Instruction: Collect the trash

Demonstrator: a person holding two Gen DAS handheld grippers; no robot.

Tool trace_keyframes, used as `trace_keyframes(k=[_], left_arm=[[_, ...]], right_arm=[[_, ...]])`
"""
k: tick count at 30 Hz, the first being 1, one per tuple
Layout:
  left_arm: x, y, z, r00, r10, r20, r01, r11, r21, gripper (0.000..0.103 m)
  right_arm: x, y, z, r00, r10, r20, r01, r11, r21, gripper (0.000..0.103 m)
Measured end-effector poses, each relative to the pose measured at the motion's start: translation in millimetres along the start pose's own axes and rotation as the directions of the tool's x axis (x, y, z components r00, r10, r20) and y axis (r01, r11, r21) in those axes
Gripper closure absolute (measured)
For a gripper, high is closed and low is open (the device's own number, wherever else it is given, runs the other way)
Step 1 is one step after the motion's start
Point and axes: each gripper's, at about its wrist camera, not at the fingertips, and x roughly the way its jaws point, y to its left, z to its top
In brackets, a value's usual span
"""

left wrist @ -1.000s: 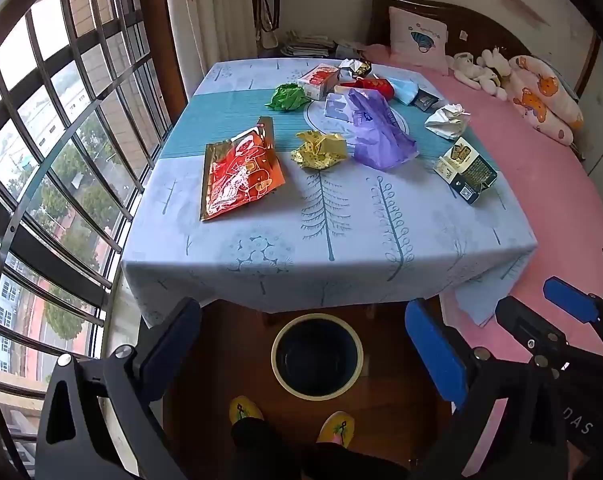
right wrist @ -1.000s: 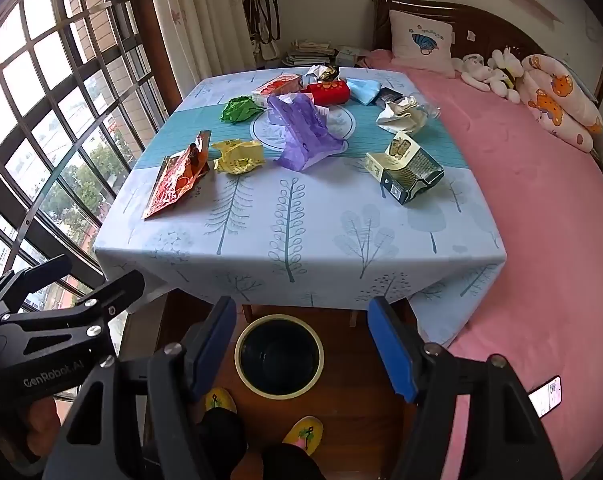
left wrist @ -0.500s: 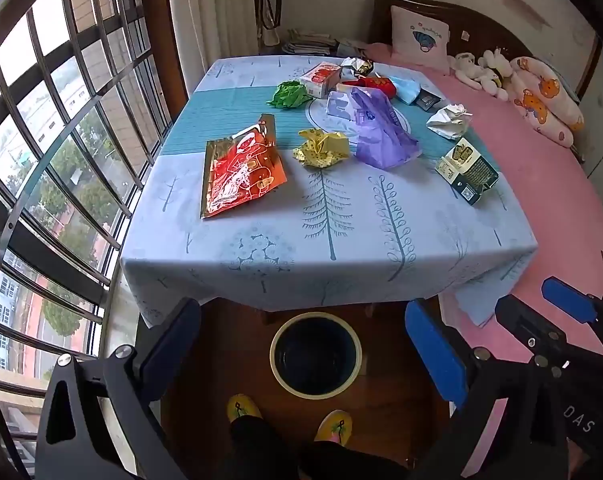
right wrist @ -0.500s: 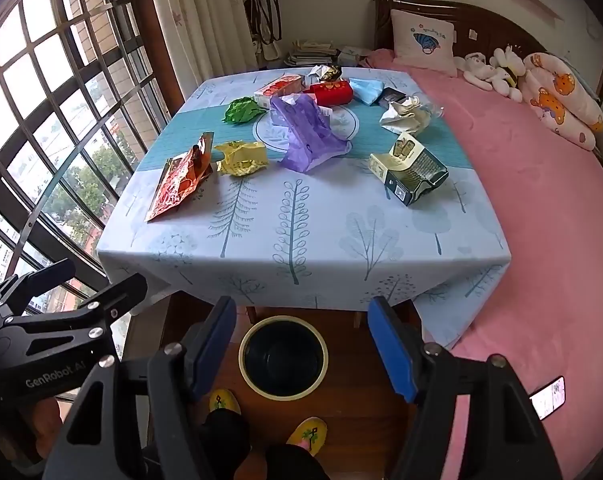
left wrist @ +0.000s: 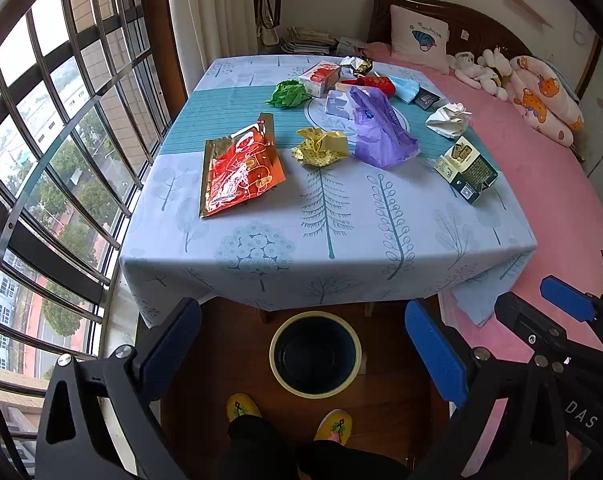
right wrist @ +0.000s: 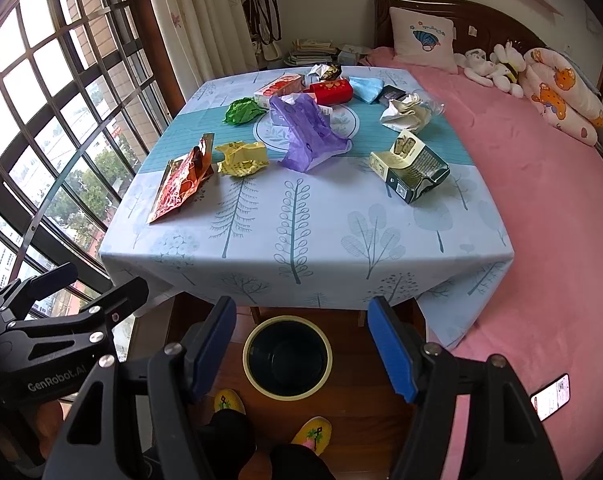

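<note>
Trash lies scattered on a table with a pale blue tree-print cloth [left wrist: 325,240] [right wrist: 301,232]: a red foil bag [left wrist: 237,172] [right wrist: 181,180], a yellow crumpled wrapper [left wrist: 321,146] [right wrist: 243,158], a purple plastic bag [left wrist: 381,128] [right wrist: 307,132], a green wad [left wrist: 287,94] [right wrist: 241,111], a dark carton [left wrist: 467,170] [right wrist: 413,168] and white crumpled paper [left wrist: 447,120] [right wrist: 405,114]. A dark bin [left wrist: 315,354] [right wrist: 287,358] stands on the floor under the near table edge. My left gripper [left wrist: 301,344] and right gripper [right wrist: 301,344] hang open above the bin, both holding nothing.
A pink bed [right wrist: 541,200] with a pillow and soft toys runs along the right. Barred windows [left wrist: 41,140] fill the left. A person's yellow slippers [left wrist: 333,426] stand by the bin. A phone [right wrist: 551,396] lies on the bed. Red boxes and a blue mask sit at the table's far end.
Both grippers have drifted slightly, so the table sits a little lower in the views. Both stay open and nothing on the table has moved.
</note>
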Motion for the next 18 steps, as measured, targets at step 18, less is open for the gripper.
trace_keyframes(k=[18], left_arm=[[2.2, -1.5, -0.5, 1.000, 0.016, 0.000, -0.016, 1.000, -0.014, 0.002]], right_arm=[[6.1, 10.4, 1.5, 1.000, 0.017, -0.006, -0.017, 1.000, 0.006, 0.034]])
